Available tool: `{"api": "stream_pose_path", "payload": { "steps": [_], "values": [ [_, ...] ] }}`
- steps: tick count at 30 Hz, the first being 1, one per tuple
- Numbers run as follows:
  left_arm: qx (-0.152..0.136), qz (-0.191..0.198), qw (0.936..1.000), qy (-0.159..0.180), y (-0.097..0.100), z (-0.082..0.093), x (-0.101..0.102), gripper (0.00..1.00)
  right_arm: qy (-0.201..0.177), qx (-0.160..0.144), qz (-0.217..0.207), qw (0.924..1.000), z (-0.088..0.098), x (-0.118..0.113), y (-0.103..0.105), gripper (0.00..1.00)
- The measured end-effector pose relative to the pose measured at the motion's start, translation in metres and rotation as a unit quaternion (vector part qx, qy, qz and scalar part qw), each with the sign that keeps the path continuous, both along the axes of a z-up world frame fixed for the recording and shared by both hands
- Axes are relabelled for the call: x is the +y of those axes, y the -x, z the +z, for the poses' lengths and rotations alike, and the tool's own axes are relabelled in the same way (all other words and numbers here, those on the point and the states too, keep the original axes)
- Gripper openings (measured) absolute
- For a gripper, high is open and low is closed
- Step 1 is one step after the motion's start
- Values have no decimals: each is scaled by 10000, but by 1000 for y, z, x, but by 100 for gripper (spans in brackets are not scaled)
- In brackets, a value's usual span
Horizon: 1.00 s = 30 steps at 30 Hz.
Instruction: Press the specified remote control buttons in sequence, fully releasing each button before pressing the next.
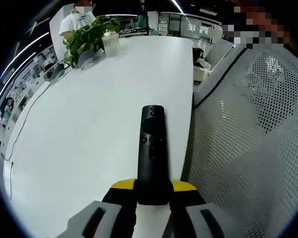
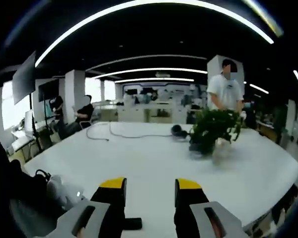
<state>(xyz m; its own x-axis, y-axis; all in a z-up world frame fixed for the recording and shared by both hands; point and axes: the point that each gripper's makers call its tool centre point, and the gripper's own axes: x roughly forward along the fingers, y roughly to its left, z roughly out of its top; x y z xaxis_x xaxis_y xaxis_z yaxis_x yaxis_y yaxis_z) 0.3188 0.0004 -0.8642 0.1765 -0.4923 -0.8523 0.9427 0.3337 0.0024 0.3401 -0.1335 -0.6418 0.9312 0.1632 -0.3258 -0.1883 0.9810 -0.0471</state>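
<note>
Slim black plastic remote control (image 1: 152, 153), buttons up, held at its near end by the left gripper (image 1: 153, 191), jaws closed on it. It sits over the white worktop (image 1: 89, 129) near that worktop's right edge; resting or lifted, can't tell. Right gripper (image 2: 150, 193) hovers over the worktop, jaws apart, holding nothing, not at the buttons. Leafy green potted plant (image 2: 214, 128) toward the far edge. Judgement: no press underway, sequence progress not readable.
</note>
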Motion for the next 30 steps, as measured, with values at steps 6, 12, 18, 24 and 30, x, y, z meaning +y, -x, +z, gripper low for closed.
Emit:
{"api": "stream_pose_path", "payload": {
  "steps": [6,12,18,24,30],
  "values": [
    [15,-10,10000,-79,0,1,1,25,733,-377,-295,9962,5,-9,-4,50],
    [59,-133,9998,-109,-1,2,1,25,450,-284,-166,9984,-1,8,-7,55],
    [93,-280,9995,-120,-2,2,1,25,552,-427,-390,9968,-1,-1,-10,68],
    [118,-493,9985,-188,-8,2,4,24,893,-581,-516,9930,1,-5,-12,85],
    [83,-628,9979,-154,-23,1,19,24,982,-496,-540,9925,-2,-14,-15,87]
  ]
}}
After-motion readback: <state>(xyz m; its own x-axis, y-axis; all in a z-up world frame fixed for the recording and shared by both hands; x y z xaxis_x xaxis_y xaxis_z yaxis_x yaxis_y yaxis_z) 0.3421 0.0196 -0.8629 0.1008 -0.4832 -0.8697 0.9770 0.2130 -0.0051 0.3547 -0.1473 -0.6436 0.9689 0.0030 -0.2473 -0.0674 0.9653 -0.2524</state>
